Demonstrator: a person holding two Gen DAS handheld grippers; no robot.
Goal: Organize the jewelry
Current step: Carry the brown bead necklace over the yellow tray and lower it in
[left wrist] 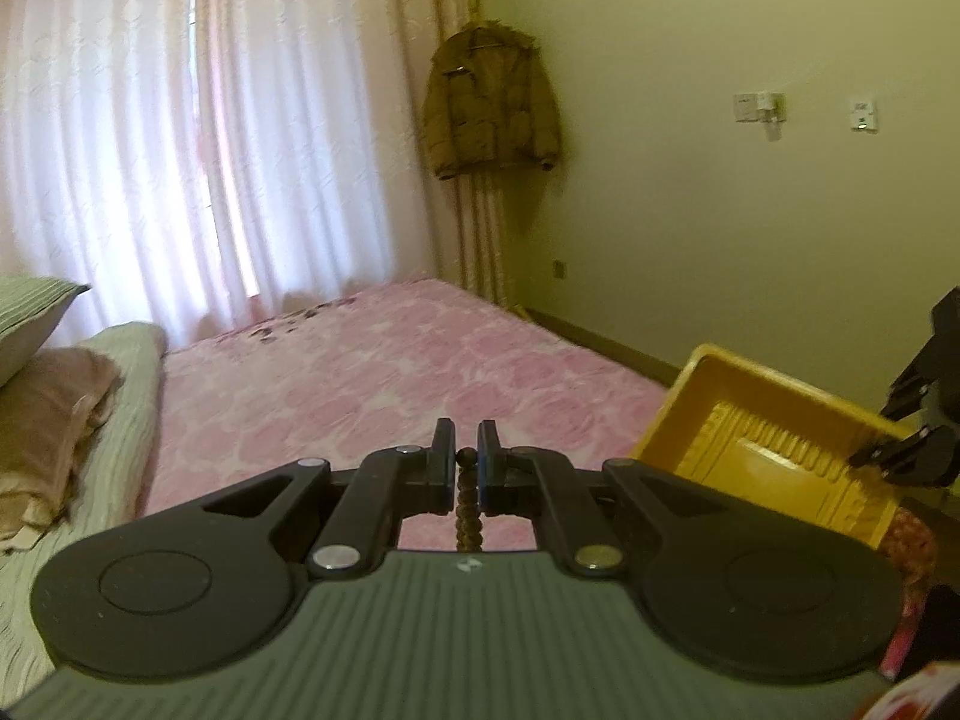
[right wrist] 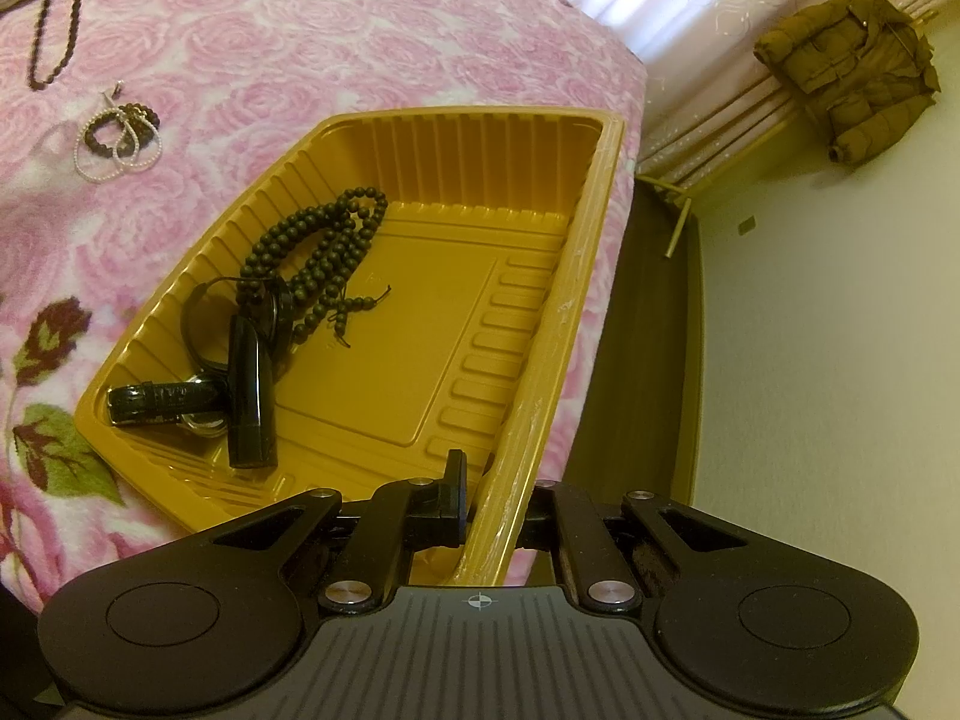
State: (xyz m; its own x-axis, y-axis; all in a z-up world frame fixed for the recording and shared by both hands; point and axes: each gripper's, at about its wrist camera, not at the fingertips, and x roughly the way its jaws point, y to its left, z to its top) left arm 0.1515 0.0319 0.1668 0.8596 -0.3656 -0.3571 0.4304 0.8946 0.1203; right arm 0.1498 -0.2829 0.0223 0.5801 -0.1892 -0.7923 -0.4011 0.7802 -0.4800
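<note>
My left gripper (left wrist: pixel 467 450) is shut on a brown beaded strand (left wrist: pixel 468 510), which hangs down between its fingers above the pink floral bedspread (left wrist: pixel 390 372). In the right wrist view the strand's loop (right wrist: pixel 54 18) dangles at the top left. My right gripper (right wrist: pixel 483 480) is shut on the near rim of the yellow plastic tray (right wrist: pixel 420 324), and its right finger is hidden behind that rim. The tray holds a dark bead string (right wrist: pixel 324 240), a black tube (right wrist: pixel 249 396) and a black watch strap (right wrist: pixel 162 402). Pearl and dark bead bracelets (right wrist: pixel 120 132) lie on the bedspread left of the tray.
The tray sits at the bed's right edge, above a dark wooden bed frame (right wrist: pixel 636 360) and the floor. Pillows (left wrist: pixel 36 324) lie at the left of the bed. Curtains (left wrist: pixel 180 120) and a hanging brown coat (left wrist: pixel 489 102) stand beyond it.
</note>
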